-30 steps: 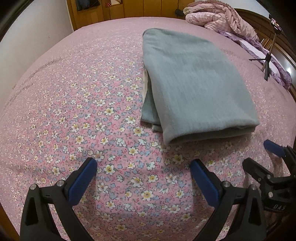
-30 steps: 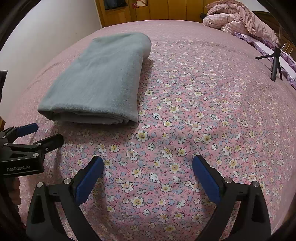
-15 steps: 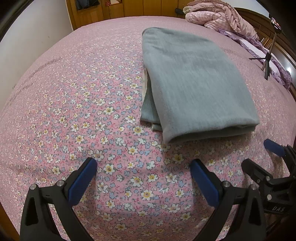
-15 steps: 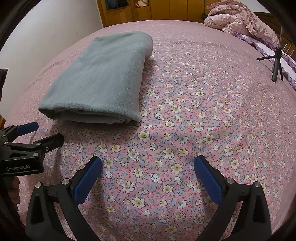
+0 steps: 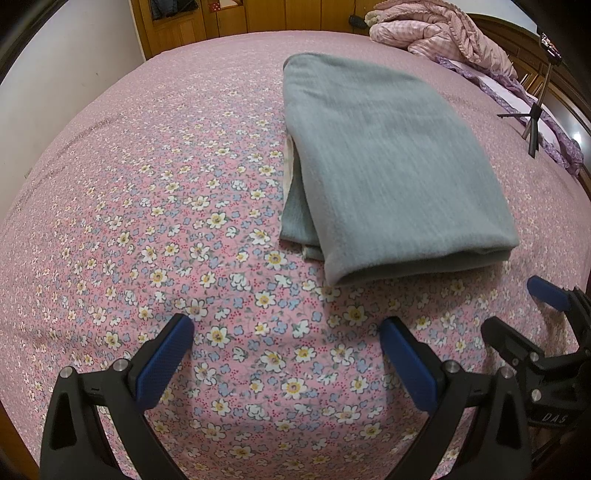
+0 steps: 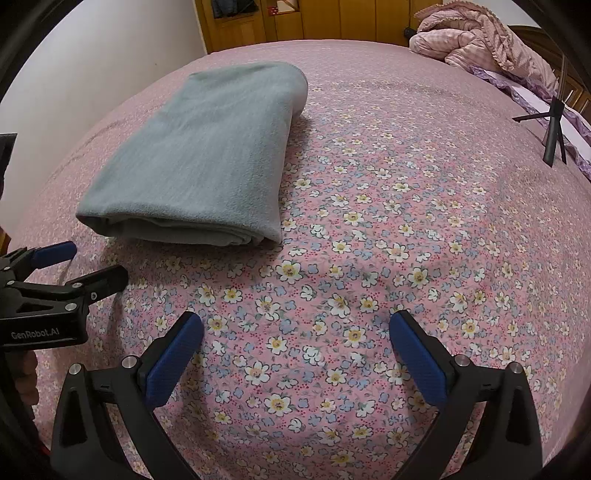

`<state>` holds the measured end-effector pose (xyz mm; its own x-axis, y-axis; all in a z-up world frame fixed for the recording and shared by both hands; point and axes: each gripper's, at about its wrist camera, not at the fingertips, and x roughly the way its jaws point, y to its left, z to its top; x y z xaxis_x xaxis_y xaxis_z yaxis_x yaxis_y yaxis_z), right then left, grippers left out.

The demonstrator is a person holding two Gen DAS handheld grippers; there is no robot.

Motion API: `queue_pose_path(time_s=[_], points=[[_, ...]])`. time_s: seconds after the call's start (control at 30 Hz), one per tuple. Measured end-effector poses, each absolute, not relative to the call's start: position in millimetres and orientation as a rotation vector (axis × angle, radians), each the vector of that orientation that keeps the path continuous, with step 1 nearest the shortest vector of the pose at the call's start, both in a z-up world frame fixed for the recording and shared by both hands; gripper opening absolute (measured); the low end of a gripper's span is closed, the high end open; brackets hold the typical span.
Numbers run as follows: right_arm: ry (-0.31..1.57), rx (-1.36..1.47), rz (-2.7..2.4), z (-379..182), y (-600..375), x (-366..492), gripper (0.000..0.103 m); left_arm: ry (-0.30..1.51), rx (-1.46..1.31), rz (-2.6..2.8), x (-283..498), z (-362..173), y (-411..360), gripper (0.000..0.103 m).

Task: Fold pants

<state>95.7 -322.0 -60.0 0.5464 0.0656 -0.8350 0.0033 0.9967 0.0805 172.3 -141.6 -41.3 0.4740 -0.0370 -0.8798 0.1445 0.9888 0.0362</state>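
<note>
Left tool [image 5: 284, 334] spread wide, empty; right tool [image 6: 295, 328] likewise; folded pants [image 5: 388, 158] untouched.

i'm in a home bedroom: a wide bed [image 5: 184, 166] with a pink flowered sheet lies ahead of my tool, a rumpled pink quilt [image 5: 439, 29] at its far right, wooden cupboards [image 6: 332, 18] beyond.

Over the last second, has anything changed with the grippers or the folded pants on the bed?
Almost nothing. The right gripper has drifted slightly, so the bed shifts a little in its view; the left gripper has held nearly still. Nothing was grasped or released: both stay open and empty above the floral bedsheet. The folded grey pants lie as they did, and the tripod and pink quilt are unmoved.
</note>
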Motion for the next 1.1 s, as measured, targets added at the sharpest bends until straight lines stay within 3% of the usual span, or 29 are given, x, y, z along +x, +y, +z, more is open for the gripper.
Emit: queue_pose_path(time_s=[1.1], points=[[0.992, 0.071, 0.041, -61.3, -321.8, 98.1, 0.103, 1.073, 0.111, -0.110, 172.5, -40.1, -142.5, 0.103]])
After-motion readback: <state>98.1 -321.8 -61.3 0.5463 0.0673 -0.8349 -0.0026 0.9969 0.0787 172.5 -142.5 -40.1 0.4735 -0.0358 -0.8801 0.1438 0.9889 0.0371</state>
